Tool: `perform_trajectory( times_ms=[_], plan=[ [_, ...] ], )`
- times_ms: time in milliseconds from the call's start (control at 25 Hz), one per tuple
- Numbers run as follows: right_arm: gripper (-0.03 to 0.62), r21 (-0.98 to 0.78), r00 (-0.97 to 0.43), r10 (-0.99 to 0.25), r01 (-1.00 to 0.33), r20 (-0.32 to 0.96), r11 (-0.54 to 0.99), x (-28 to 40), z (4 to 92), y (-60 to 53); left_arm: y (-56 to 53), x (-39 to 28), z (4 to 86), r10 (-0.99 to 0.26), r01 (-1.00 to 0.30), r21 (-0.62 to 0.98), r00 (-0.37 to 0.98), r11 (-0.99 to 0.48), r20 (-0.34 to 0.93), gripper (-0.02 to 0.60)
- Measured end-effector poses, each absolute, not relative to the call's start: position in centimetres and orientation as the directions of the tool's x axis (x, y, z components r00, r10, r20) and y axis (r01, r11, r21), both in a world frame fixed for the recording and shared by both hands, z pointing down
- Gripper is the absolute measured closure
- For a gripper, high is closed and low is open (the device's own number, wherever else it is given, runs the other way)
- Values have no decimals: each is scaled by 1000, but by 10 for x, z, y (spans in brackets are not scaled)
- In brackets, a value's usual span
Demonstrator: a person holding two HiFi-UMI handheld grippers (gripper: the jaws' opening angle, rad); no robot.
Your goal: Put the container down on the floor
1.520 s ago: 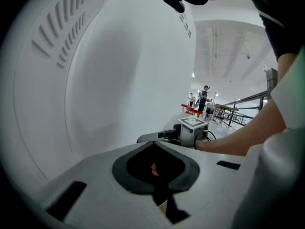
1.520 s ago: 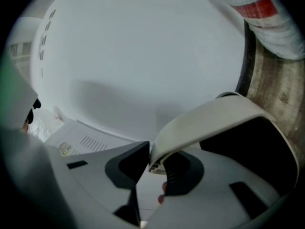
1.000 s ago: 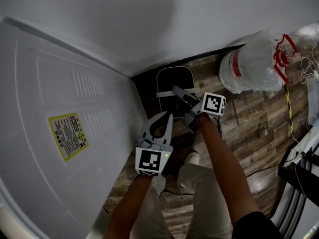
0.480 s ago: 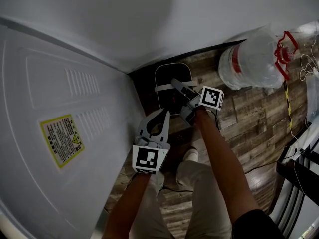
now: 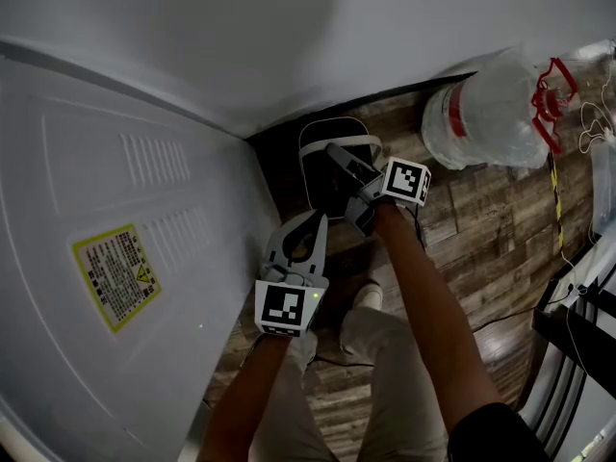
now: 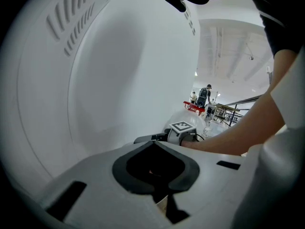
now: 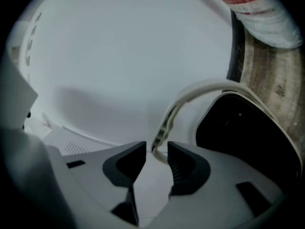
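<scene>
Right gripper point(image 7: 156, 151), jaws just opened, straddles the handle point(image 7: 167, 120) of the upright container point(image 5: 322, 181).

A tall white metal appliance panel point(image 5: 106, 123), cut with rows of narrow vent slots point(image 5: 154, 158) and bearing a yellow rectangular warning label point(image 5: 114, 275), stands on a dark wood-plank floor point(image 5: 481, 234) beside a plain white wall point(image 5: 289, 37). Near the wall lies a large clear plastic water jug point(image 5: 491, 114) with a red band and a red wire handle point(image 5: 551, 89). Thin cables point(image 5: 534, 308) trail across the planks by a black frame point(image 5: 577, 340). Far off, a standing person point(image 6: 205, 95) is next to a red bench point(image 6: 195, 107).
</scene>
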State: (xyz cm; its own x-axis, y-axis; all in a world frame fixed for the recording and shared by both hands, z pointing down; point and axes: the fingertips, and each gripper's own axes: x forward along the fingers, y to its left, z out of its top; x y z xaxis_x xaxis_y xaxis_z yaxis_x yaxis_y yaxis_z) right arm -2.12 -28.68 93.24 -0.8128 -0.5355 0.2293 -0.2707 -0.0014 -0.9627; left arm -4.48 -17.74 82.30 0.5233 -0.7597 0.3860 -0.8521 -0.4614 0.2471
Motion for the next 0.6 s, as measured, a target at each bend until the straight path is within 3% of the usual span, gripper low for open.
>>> perform_trajectory(
  times_ms=[600],
  plan=[
    [466, -969, -810, -547, -248, 212, -9, -20, 931, -292, -175, -47, 833, -751, -852, 232, 524, -470, 401, 563]
  ],
)
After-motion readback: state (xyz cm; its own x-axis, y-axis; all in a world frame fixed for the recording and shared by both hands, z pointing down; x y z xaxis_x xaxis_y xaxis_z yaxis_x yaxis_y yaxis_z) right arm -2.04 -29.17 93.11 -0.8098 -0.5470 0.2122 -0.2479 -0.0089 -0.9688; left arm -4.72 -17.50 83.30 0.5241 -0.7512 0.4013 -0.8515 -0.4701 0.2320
